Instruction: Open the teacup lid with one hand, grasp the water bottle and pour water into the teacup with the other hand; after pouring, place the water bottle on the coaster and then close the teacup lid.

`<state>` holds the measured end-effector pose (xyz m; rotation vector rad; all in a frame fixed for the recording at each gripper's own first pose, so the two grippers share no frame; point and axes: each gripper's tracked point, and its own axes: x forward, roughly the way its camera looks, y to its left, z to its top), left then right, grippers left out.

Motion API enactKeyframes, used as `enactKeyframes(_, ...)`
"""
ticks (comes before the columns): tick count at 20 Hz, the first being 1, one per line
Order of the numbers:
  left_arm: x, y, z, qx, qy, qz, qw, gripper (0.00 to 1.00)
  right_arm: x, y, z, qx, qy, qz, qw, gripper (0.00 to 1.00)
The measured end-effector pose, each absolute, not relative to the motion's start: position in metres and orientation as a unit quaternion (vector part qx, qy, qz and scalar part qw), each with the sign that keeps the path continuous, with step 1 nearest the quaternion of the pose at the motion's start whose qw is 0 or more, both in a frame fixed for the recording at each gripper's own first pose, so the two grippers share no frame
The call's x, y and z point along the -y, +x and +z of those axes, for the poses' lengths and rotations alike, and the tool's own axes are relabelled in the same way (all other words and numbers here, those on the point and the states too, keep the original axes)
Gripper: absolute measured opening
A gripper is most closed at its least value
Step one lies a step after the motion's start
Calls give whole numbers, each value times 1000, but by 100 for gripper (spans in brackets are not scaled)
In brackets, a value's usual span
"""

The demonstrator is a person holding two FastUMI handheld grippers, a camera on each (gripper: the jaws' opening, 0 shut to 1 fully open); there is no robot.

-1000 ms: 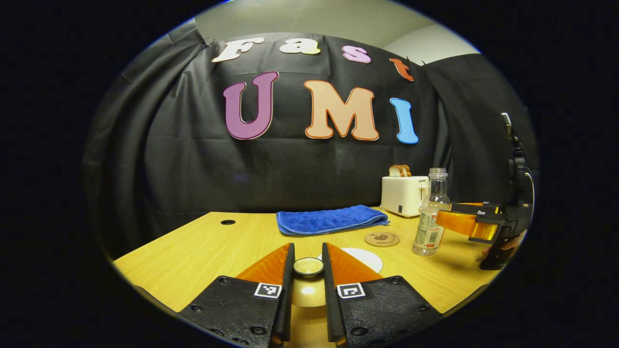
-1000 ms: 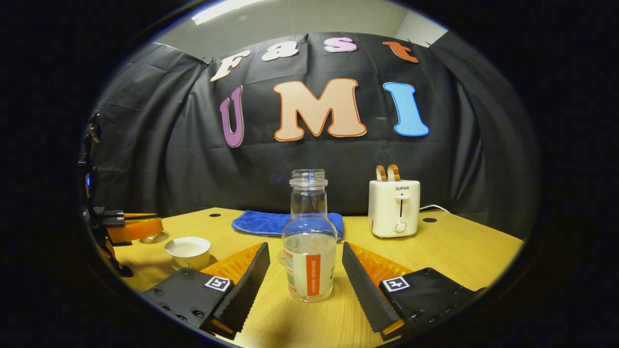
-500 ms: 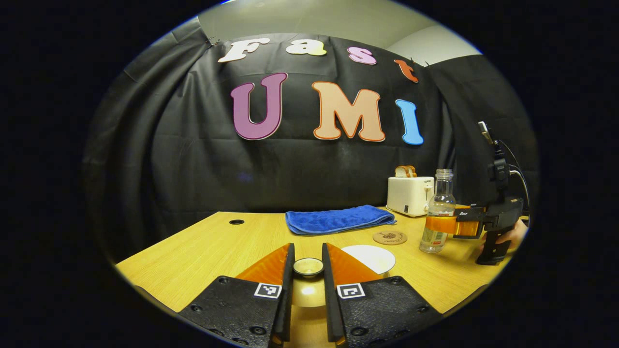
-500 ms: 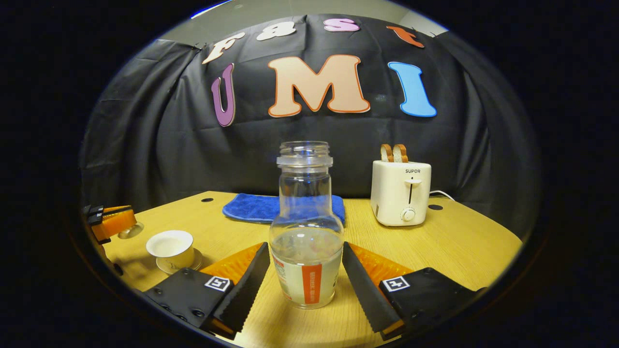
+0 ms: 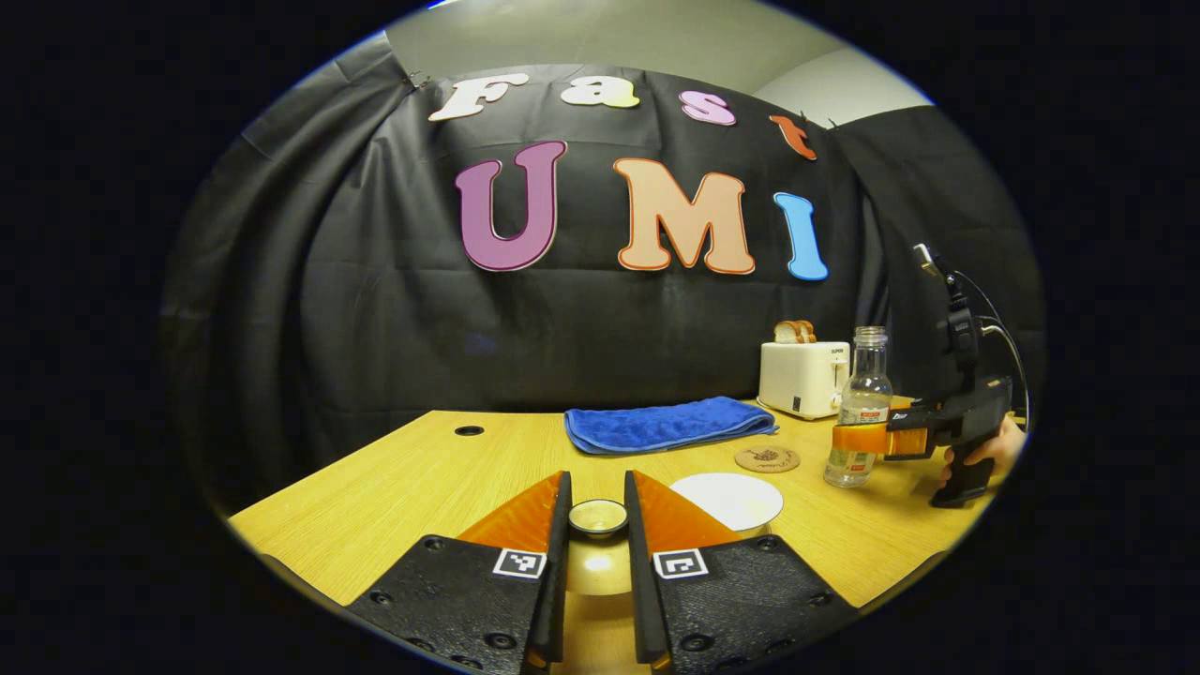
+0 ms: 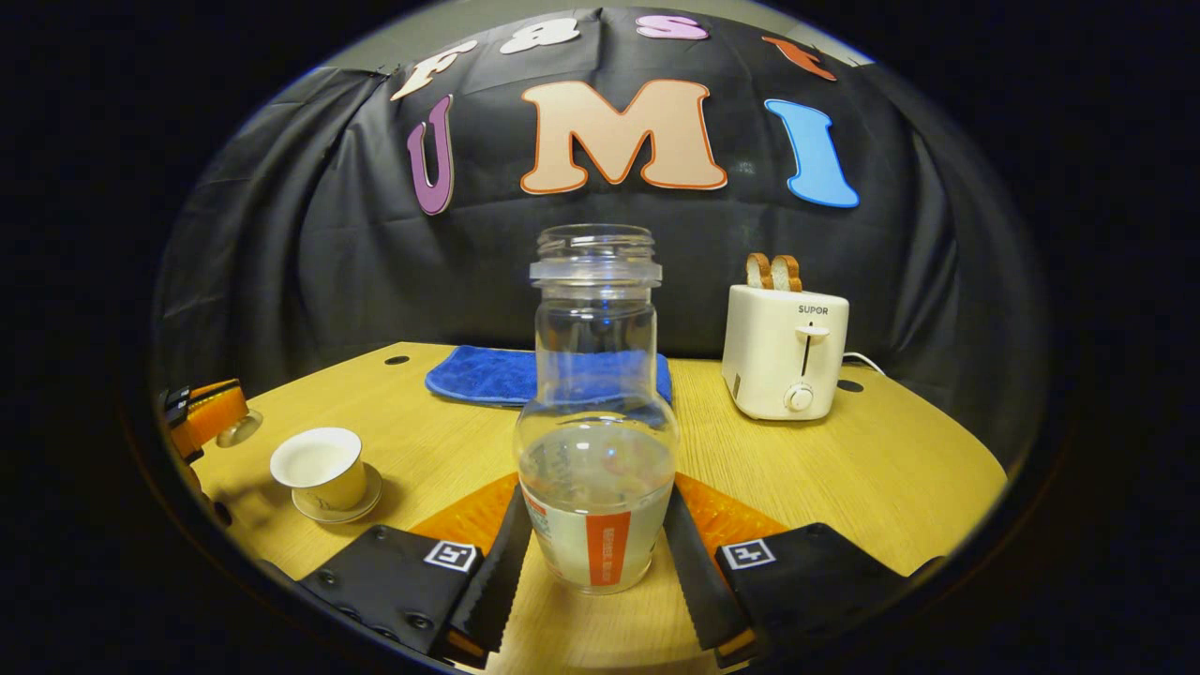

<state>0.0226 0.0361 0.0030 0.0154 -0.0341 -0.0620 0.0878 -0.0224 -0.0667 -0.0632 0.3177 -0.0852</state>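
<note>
Right claw (image 6: pixel 596 562) closes around an uncapped water bottle (image 6: pixel 596 450) standing on the counter (image 6: pixel 844 459); an open teacup (image 6: pixel 319 466) sits at left.

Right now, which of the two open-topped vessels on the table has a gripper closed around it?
The water bottle: the right gripper clamps its lower body. The teacup, on its saucer, stands untouched.

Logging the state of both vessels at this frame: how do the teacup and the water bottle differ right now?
The teacup is a low, opaque white cup on a saucer; the water bottle is tall, clear and labelled. The teacup stands free, its lid held off it by the left hand-held gripper; the water bottle sits between the fingers of the right hand-held gripper. Both stand upright on the table, tops open.
</note>
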Motion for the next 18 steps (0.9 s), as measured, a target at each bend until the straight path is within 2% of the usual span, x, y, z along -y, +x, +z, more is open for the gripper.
enactKeyframes(4, -43, 23, 3, 16, 8, -24, 1000, 27, 24, 86, -58, -167, -54, -44, 983, 78)
enactKeyframes(9, -42, 22, 3, 16, 8, -27, 999, 27, 19, 85, -10, -136, -146, -44, 979, 78)
enactKeyframes(18, -71, 20, 2, 16, 7, 5, 1000, 27, -19, 85, 19, -106, -309, -25, 945, 79)
